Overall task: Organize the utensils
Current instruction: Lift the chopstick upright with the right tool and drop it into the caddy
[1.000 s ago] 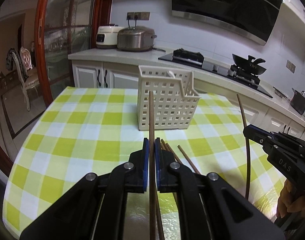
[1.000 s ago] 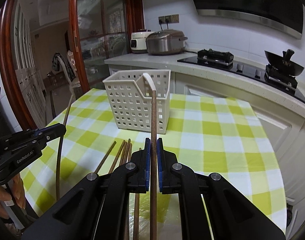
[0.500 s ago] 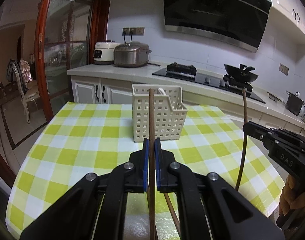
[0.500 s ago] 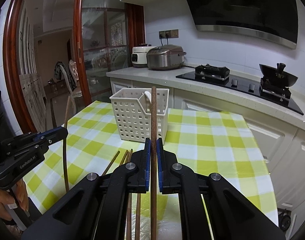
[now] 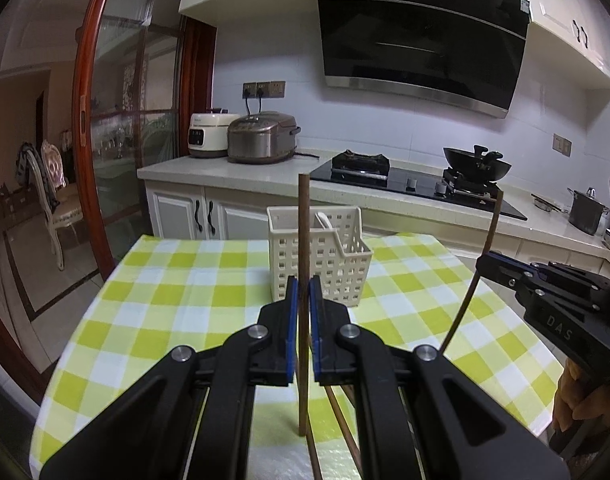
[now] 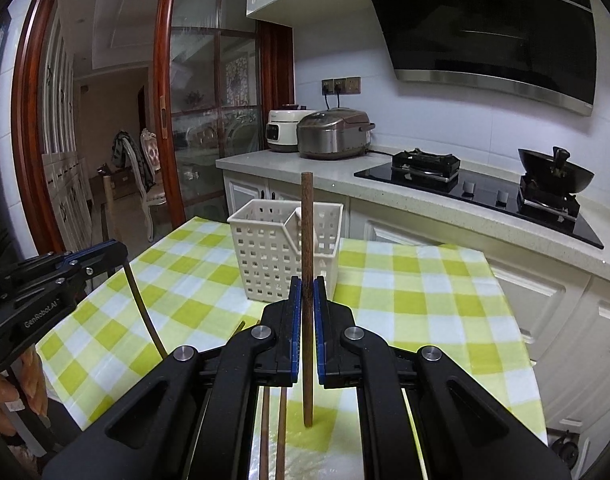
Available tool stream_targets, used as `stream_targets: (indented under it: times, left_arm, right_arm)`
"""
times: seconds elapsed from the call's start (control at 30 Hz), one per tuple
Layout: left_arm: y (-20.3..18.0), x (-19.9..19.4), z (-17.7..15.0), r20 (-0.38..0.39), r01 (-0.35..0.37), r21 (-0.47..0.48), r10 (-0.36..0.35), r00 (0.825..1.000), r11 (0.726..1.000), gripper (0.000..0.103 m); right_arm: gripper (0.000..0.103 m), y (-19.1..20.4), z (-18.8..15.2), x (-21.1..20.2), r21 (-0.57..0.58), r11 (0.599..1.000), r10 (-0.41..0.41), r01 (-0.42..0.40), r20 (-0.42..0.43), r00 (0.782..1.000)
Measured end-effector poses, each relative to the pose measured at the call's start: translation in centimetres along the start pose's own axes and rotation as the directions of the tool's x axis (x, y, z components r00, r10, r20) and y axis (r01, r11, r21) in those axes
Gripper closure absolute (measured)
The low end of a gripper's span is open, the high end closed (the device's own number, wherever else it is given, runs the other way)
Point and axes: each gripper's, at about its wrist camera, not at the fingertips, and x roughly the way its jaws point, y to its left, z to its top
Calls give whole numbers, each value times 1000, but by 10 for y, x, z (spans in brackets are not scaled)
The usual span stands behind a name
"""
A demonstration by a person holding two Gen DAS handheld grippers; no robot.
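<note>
Each gripper, left gripper point(image 5: 303, 292) and right gripper point(image 6: 306, 292), has its fingers clamped on one upright brown wooden chopstick point(image 5: 303, 240). The white perforated plastic basket point(image 5: 329, 264) sits toward the far edge of the green-checked table point(image 5: 153, 312), and loose chopsticks point(image 6: 273, 432) lie at the near edge.

left wrist: along fingers, tilted down | right wrist: same | shared: basket point(image 5: 319, 256), table point(image 6: 417, 300)

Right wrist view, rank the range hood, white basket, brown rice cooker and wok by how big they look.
Largest to smallest as they look:
1. range hood
2. white basket
3. brown rice cooker and wok, too alike to rank.
The basket stands nearer the camera than the cooker, so its lead may be partly nearness.
</note>
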Motion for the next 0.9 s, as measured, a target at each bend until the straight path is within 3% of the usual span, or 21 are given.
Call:
stream_targets:
  times: [0.33,0.53,0.77,0.9]
  left_arm:
    - [4,8,60,91,-8,24,6,996,1000,97]
    - [2,21,125,167,-16,37,10,986,999,97]
    - [3,56,184,217,-29,34,21,976,999,97]
    - [9,84,192,212,-26,6,25,977,1000,97]
  right_arm:
    - [97,-6,47,25,-10,1000,3,-3,43,999]
    - [97,-9,99,43,-14,1000,13,-11,98,995]
    - [97,-12,148,69,-20,1000,7,-5,144,989]
    - [97,-17,155,99,-7,1000,23,-22,116,993]
